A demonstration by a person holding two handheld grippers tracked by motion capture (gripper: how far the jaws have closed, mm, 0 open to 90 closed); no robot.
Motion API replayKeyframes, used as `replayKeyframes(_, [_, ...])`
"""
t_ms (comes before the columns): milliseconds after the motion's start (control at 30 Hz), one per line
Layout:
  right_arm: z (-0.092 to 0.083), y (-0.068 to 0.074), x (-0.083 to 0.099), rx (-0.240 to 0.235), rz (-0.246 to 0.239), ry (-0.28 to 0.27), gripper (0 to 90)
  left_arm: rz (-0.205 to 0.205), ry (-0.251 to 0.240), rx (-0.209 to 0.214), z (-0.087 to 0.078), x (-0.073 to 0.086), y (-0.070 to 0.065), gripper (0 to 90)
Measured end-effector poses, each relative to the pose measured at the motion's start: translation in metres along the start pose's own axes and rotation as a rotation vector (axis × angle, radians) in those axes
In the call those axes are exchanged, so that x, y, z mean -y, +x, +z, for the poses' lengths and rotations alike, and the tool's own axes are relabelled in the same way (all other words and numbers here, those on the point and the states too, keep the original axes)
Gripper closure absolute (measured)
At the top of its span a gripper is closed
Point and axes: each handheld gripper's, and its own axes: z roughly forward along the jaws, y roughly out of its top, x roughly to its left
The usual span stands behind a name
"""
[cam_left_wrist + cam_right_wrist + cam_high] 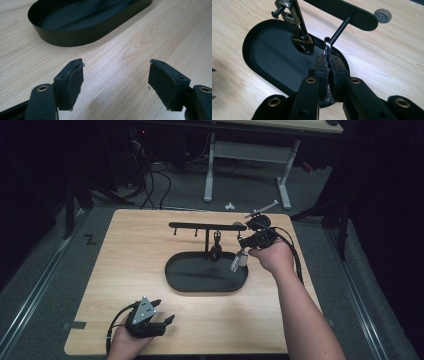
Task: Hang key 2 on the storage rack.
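Pinching a silvery metal ring (327, 46) in the right gripper (329, 65), jaws nearly touching, the ring's lower part hiding between the pads, above the oval black tray (259, 67). Hanging from the stand's bar (205, 225), a dark snap hook (295, 30). Resting wide apart over pale wood-grain table (140, 37), left gripper (115, 77).

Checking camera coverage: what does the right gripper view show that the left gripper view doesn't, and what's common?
Right gripper view: the right gripper shut on a silver ring, a metal snap hook hanging from the stand's crossbar, the thin post, and a round grey grommet in the tabletop.

Left gripper view: the left gripper open, jaws wide apart and holding nothing, over bare wood.

Both: the black oval tray and the light wooden table.
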Motion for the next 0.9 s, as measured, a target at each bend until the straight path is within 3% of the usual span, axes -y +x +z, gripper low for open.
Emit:
replayKeyframes(633, [0.021,-0.012,0.003,0.049,0.045,-0.032,75.2,-0.004,0.003,0.001,0.001,0.001,0.001,28.7])
replayKeyframes(900, [0.025,-0.012,0.01,0.047,0.061,-0.042,64.3,-0.005,0.0,-0.002,0.0,0.002,0.0,28.7])
